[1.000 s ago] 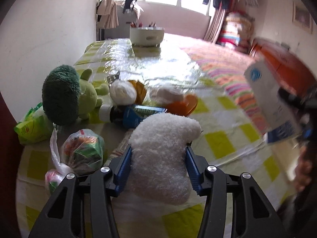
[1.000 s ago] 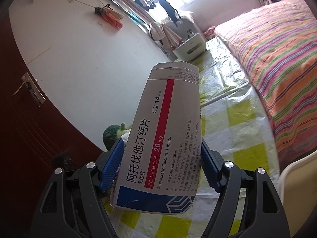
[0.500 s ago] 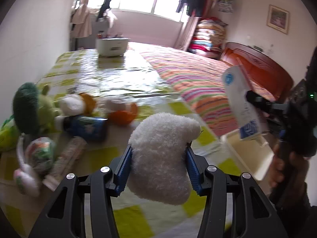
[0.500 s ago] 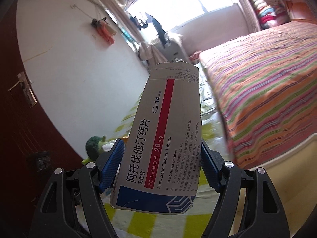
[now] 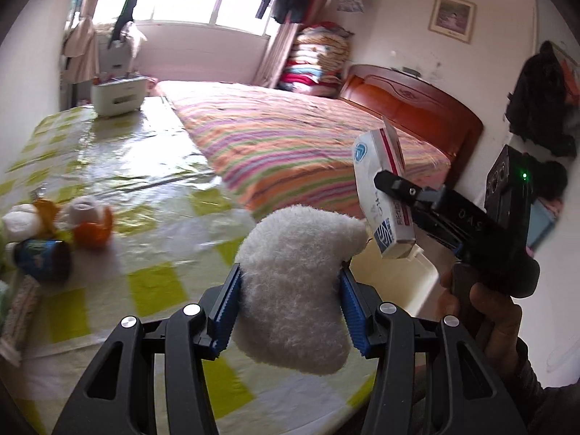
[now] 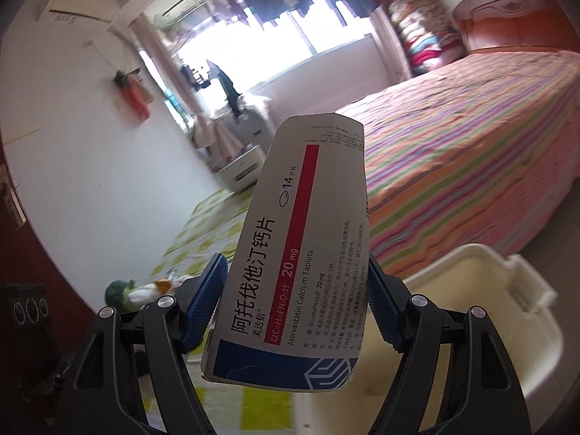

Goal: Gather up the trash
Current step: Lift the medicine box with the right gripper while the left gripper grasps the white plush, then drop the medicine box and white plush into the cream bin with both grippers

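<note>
My left gripper (image 5: 288, 308) is shut on a fluffy white plush piece (image 5: 293, 282), held above the yellow-checked table (image 5: 152, 290). My right gripper (image 6: 295, 304) is shut on a white medicine box (image 6: 301, 250) with a red stripe and blue base. In the left wrist view that same medicine box (image 5: 382, 195) hangs at the right, in the right gripper (image 5: 406, 199) held by a hand (image 5: 485, 311). A cream plastic bin (image 6: 507, 290) sits low beside the table, under and right of the box; its rim (image 5: 409, 272) shows behind the plush.
More clutter lies at the table's left edge: a dark blue bottle (image 5: 43, 259), orange peel pieces (image 5: 92, 230), white wads (image 5: 20, 219). A bed with a striped cover (image 5: 290, 145) runs along the table's far side. A white appliance (image 5: 116, 94) stands at the table's far end.
Both grippers have swung to the right with their loads. The table clutter has slid to the left edge of the left view, and the cream bin has come into the right view.
</note>
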The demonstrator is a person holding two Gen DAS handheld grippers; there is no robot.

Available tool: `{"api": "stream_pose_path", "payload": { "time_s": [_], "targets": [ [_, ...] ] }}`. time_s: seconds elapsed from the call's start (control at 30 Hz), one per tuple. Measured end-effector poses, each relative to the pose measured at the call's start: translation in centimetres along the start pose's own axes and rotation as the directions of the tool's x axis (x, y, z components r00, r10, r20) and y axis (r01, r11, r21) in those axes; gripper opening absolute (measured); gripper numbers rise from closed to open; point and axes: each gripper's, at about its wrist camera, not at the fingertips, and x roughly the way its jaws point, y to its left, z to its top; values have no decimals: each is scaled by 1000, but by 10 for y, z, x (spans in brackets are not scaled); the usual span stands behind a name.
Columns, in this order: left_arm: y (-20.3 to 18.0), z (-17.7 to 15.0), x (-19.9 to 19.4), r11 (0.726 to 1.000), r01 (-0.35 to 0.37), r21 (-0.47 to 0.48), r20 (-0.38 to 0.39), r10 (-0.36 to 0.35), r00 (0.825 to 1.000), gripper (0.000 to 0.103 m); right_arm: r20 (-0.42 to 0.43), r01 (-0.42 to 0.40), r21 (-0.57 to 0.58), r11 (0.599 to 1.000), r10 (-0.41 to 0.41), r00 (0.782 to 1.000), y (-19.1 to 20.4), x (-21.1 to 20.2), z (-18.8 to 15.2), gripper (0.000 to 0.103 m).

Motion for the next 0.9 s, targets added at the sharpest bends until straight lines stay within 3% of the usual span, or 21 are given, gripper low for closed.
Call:
{"api": "stream_pose_path", "payload": {
  "time_s": [0.4, 0.67, 0.9],
  "targets": [
    [-41, 6, 17, 998, 48, 31, 2, -48, 999, 50, 48, 151, 65, 986, -154, 987, -33, -26, -11, 75],
    [-49, 6, 23, 998, 65, -9, 49, -64, 997, 50, 59, 153, 139, 978, -163, 985, -45, -27, -15, 77],
    [-49, 0, 36, 998, 66, -8, 9, -66, 998, 50, 107, 155, 175, 972, -175, 979, -48, -35, -13, 79]
  ]
}}
